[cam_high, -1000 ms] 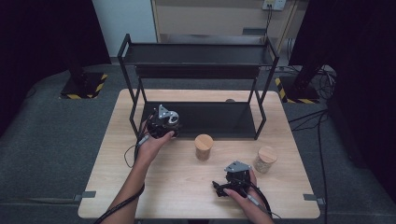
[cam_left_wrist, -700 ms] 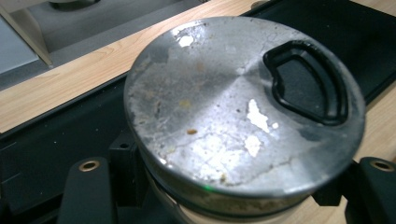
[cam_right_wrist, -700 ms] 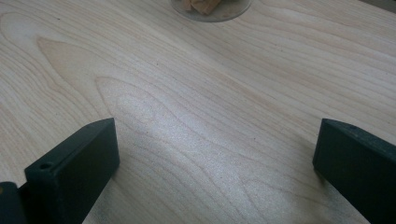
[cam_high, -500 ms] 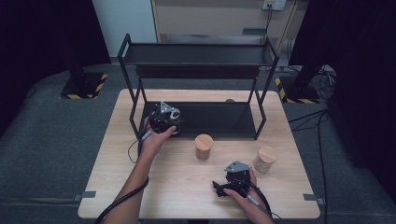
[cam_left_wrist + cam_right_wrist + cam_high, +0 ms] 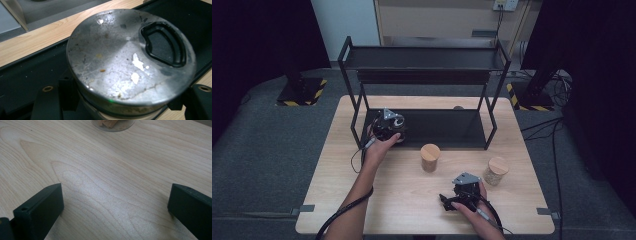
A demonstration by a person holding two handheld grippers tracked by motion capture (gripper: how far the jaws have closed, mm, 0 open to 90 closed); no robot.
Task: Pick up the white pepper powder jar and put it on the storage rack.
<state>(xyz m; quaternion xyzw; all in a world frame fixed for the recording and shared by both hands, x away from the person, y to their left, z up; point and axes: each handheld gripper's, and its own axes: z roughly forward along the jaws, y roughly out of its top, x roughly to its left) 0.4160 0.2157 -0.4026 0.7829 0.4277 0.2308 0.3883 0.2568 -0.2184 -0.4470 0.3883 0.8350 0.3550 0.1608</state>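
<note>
Metal catches the light at the left: a jar with a scratched silvery lid sits clamped between the jaws of the left gripper, held low over the left end of the black rack's bottom shelf. It looks close to being set down there, though I cannot tell whether its base touches the shelf yet. Nothing else stands on that shelf. Further right, two jars with wooden lids wait on the table: a middle jar just in front of the rack and a right jar near the right gripper. That gripper rests low near the table's front edge, jaws apart and holding nothing. So one jar is nearly shelved, and two look left to go.
</note>
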